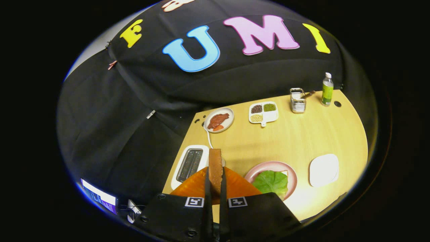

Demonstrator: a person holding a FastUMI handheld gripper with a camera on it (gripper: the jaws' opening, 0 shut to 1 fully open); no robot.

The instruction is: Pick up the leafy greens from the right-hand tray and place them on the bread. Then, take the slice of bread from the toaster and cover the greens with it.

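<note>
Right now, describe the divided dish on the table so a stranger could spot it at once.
Start at the wooden table, along its far edge by the black cloth wall. There, between the round plate of reddish meat and the wire rack, sits the white divided dish. Unlike its neighbours, it has compartments holding dark brown, green and pale yellow grains. The gripper is shut on a bread slice.

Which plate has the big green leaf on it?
The pink plate, just ahead of the jaws and beside the toaster. The white plate looks bare, and the far plate holds reddish meat. The gripper grips the bread slice.
</note>
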